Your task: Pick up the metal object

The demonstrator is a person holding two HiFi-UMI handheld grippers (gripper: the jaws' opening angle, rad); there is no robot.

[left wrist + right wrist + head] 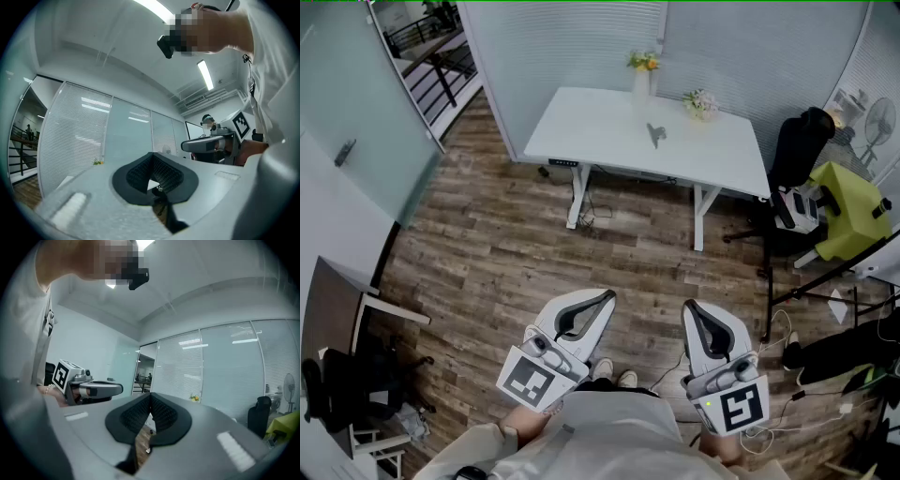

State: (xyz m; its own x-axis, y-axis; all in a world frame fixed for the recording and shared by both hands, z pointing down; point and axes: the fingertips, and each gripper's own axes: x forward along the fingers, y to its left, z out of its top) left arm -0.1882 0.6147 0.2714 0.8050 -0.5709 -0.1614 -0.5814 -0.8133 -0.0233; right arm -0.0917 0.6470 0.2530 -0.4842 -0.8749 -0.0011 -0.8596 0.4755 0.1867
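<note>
Grey, small metal object (654, 134) lies on the white desk (581, 122), well ahead of both grippers' fingers, roughly between them. The right gripper (688, 307) seems marginally nearer than the left gripper (606, 298). Both grippers' fingers are pressed together, empty.

Metal object (654, 134) on white table (581, 131)

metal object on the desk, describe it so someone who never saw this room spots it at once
Find the white desk against the blinds. At its back edge stand yellow flowers and pale flowers; the metal object lies just in front, between them. It alone is small, grey and flowerless.
</note>
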